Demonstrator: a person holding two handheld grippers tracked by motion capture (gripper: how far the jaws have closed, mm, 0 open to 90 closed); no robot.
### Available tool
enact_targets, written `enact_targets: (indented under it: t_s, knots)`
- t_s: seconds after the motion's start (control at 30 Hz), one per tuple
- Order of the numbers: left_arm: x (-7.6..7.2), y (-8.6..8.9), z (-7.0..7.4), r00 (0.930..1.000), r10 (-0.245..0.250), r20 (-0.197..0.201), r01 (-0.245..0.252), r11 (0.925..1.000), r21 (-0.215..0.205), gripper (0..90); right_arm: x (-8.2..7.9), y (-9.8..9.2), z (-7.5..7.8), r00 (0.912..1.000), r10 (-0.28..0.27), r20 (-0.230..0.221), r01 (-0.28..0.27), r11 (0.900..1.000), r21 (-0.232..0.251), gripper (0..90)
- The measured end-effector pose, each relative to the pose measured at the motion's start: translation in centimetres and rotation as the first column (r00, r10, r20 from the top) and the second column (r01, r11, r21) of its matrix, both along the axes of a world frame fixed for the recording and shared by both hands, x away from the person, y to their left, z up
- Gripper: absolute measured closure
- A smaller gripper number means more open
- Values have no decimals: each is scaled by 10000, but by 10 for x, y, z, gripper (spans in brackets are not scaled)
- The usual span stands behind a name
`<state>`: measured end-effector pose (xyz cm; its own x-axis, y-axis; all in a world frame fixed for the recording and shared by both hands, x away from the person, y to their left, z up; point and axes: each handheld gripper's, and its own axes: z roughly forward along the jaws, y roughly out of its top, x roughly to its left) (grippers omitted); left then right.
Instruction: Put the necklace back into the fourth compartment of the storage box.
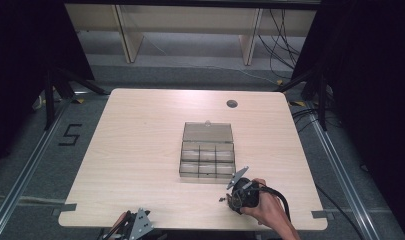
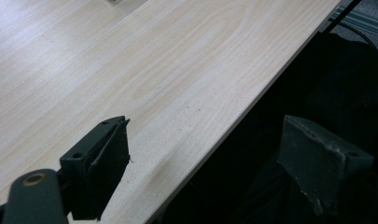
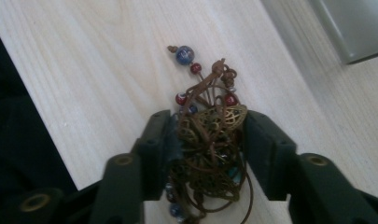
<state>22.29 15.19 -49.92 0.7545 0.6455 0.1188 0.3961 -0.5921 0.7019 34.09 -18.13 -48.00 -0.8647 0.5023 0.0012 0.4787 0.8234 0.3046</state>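
Beaded cord jewellery [image 3: 210, 140], a tangle of brown cord with brass filigree pieces and red and blue beads, sits bunched between the two black jaws of our right gripper [image 3: 207, 149]. In the right gripper view both pads press into the bundle from either side, so we read this as a grip on it, the jaws drawn in narrow around the tangle. A few loose strands stick out past the jaw tips, ending in a blue bead and smaller red ones, and more cord hangs below the pads.

From the high view we see the right gripper [image 1: 233, 199] near the front edge of the table [image 1: 140, 150], toward its right front corner, with our right hand [image 1: 267, 207] wrapped around its body. A small dark bit of the jewellery [image 1: 223, 199] shows at the jaw tips, just above the tabletop; we cannot tell whether it touches the wood.

Just beyond the gripper, toward the middle of the table, stands a clear plastic organizer box [image 1: 208, 160] with its lid folded back and its compartments open to view. It is near the gripper but apart from it.

Our left gripper [image 1: 135, 225] rests at the front edge of the table, toward the left front corner. In the left gripper view its jaws stand wide apart with nothing between them, one over the wood, the other past the table edge over the dark.
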Motion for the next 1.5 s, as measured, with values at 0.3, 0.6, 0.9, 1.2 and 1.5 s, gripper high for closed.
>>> enact_targets:
  t_s: [0.3, 0.6, 0.9, 1.2, 1.5]
  knots:
    - [1, 0, -1, 9999, 44, -114, -44, 10000, -12, 157, 2, -1, 4, 10000, 93, -36, -93, 10000, 10, 591]
    - [1, 1, -1, 10000, 82, -3, -82, 10000, 3, 157, 3, -1, 33, 9992, 377, 162, -384, 9983, 439, 592]
    - [1, 0, -3, 9995, 289, 148, -289, 9996, 24, 157, 9, 7, 59, 9976, 657, 219, -667, 9965, 506, 594]
    - [1, 0, -2, 9998, 147, -120, -148, 9999, -79, 157, 17, 29, 90, 9919, 1234, 315, -1255, 9894, 729, 594]
    - [1, 0, -2, 9996, 127, -268, -128, 9999, -48, 157, 33, 55, 108, 9862, 1634, 283, -1652, 9827, 841, 594]
